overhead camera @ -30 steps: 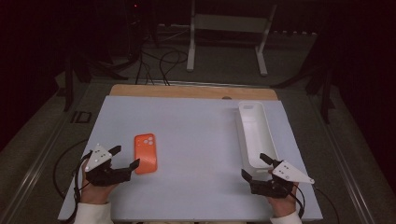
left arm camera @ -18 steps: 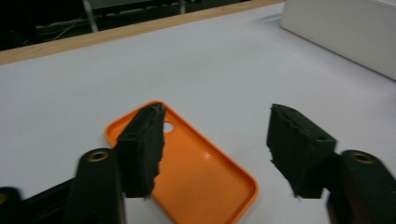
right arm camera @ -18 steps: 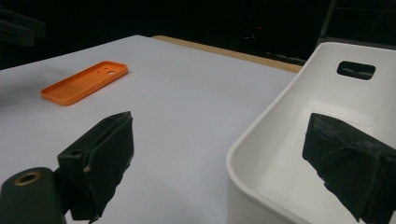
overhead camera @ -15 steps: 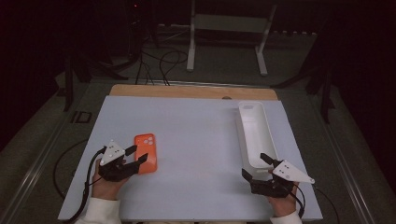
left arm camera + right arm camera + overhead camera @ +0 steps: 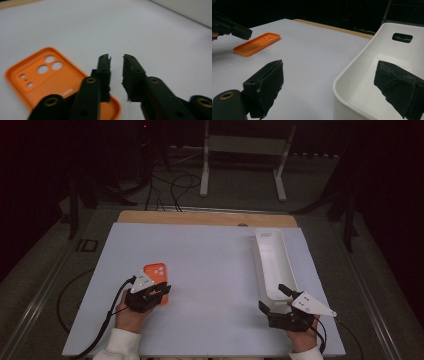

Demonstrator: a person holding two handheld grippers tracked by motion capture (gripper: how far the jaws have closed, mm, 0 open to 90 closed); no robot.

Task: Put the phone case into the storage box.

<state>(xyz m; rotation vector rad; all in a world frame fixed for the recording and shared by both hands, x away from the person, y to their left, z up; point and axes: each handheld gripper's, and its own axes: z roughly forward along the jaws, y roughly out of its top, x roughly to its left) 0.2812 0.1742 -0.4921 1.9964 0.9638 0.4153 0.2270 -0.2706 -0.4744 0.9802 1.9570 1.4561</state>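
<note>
Evidently the work in hand is picking up the orange phone case [image 5: 156, 279], which lies flat on the white table [image 5: 210, 270], open side up, toward the person's left and well apart from the long white bin [image 5: 272, 262] on the right. The left gripper [image 5: 159, 292] sits at the case's near end. In the left gripper view its jaws stand narrow, a slim gap between them, with nothing clamped — one jaw overlaps the case's near corner [image 5: 62, 82] while the other hangs over bare table beside it. Whether the jaw tips touch the case or ride just above it is hard to judge from this angle.

To do the grasp well, I would line the gap up with the case's raised rim, so that one jaw drops inside the shell and the other outside its wall. The shell looks thin and probably flexes, so a pinch on the short end wall or at a corner should hold better than one on the flat back. A low, slightly tilted approach would help a jaw slip under the edge without shoving the case across the smooth table.

The right gripper [image 5: 274, 301] rests at the near end of the bin, its jaws spread wide and empty — one of them over the bin's rim [image 5: 352, 75].
</note>
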